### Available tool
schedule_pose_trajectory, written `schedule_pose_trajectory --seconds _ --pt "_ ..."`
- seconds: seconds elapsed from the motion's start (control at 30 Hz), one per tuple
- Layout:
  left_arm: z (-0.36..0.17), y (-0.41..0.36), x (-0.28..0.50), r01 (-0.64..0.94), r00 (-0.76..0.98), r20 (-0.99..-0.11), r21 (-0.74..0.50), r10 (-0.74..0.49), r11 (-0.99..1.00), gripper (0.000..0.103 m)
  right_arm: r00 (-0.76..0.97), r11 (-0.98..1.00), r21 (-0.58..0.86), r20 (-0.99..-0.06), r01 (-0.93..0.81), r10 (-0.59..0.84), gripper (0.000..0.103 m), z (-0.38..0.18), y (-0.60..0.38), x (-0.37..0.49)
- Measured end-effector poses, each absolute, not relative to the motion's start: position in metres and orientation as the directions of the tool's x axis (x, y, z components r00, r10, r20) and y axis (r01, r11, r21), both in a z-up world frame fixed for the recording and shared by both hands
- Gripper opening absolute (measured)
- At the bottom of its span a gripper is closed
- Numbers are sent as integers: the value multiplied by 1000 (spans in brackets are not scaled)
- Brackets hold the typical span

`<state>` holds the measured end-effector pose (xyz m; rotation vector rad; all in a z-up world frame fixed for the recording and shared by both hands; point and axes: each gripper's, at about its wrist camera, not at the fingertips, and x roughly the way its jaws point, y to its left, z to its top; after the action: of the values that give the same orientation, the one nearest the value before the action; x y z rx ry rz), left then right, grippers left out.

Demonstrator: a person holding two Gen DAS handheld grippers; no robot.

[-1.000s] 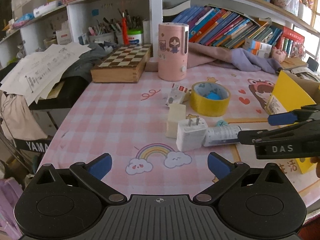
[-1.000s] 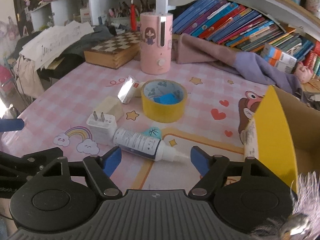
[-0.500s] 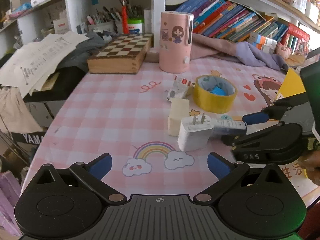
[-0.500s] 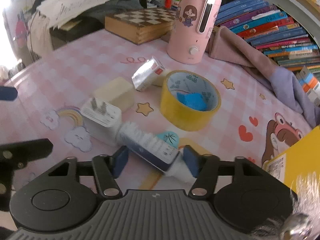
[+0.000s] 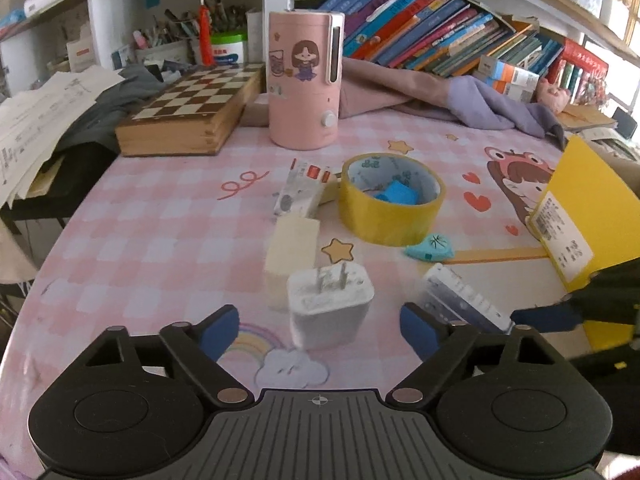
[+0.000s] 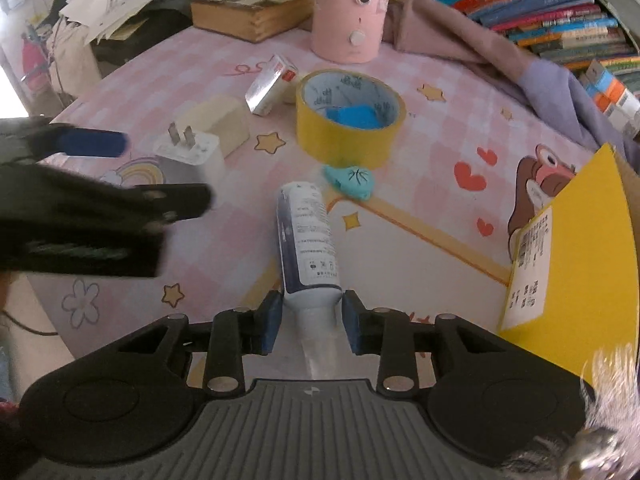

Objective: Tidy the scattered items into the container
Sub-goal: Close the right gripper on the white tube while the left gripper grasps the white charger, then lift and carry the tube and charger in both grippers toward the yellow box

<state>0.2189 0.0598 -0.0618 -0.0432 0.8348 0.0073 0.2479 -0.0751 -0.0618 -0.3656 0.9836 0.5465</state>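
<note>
Right wrist view: the right gripper (image 6: 311, 320) squeezes in on the neck end of the glue bottle (image 6: 308, 236), blue pads touching both sides. The bottle's far end sticks out over the pink table (image 6: 224, 248). The yellow box (image 6: 580, 248) sits close by on the right.

Left wrist view: the left gripper (image 5: 320, 326) is wide but closing. The white plug (image 5: 330, 304) sits between its fingers, not touched. The tape roll (image 5: 390, 200) lies farther back.
</note>
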Motion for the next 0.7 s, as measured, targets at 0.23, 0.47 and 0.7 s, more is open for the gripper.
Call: schedule_pose_trajectory --seconds 0.23,0.47,0.7 --pt "-72 59 233 -51 652 -758 -42 1 998 46 459 783 -71 -842 -617 285 42 -63 -68 255" --pt "-69 67 221 -40 639 -769 -40 -5 998 44 453 783 -64 -843 -619 289 42 -69 -59 273" --pt "-61 79 212 -75 642 -767 -59 3 995 44 415 787 -12 -854 -617 313 38 -75 -56 283"
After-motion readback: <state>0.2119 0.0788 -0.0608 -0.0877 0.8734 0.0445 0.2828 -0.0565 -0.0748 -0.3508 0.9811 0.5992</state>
